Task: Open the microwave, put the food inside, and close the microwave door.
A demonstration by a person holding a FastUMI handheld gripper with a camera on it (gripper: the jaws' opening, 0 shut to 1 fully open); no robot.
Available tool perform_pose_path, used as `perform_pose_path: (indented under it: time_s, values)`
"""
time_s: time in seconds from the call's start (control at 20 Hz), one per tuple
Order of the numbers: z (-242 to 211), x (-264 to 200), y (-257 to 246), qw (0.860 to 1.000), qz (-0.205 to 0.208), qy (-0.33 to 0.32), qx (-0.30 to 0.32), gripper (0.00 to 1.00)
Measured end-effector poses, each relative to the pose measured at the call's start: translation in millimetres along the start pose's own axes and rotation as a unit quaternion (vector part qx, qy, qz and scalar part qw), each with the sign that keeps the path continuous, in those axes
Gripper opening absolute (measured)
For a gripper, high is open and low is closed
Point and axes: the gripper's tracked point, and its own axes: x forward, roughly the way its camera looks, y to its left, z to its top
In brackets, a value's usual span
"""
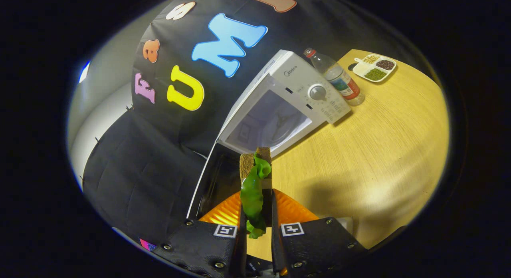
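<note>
A white microwave (297, 90) stands on the wooden table with its cavity (271, 124) showing; its door (207, 178) hangs swung out toward me, just left of my fingers. My gripper (257, 230) is shut on a sandwich-like food item (255, 178): brown bread slices with a green lettuce leaf hanging out, held upright between both fingers. The food's top end sits just short of the microwave's opening. An orange ridged plate (293, 210) lies under the fingers.
A plastic bottle (337, 76) with a red cap leans against the microwave's right side. Beyond it, a white divided dish (375, 68) holds beans and grains. The wooden table (379, 150) stretches bare to the right of the fingers.
</note>
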Motion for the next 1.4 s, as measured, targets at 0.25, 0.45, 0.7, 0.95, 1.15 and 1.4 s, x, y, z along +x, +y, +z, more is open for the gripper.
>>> perform_pose_path:
  time_s: [0.25, 0.45, 0.7, 0.95, 1.15, 1.4]
  values:
    - [25.3, 48.6, 13.8, 0.999, 0.015, -0.037, 0.014, 0.25]
    - [37.5, 89.1, 9.2, 0.998, 0.012, -0.065, 0.021, 0.25]
    - [50.6, 140.4, 8.4, 0.994, 0.016, -0.102, 0.035, 0.25]
    - [60.8, 193.6, -4.7, 0.993, 0.005, -0.113, 0.045, 0.25]
    - [81.9, 225.4, -15.1, 0.988, -0.008, -0.151, 0.031, 0.25]
    - [94.3, 265.5, -27.8, 0.985, -0.019, -0.17, 0.029, 0.25]
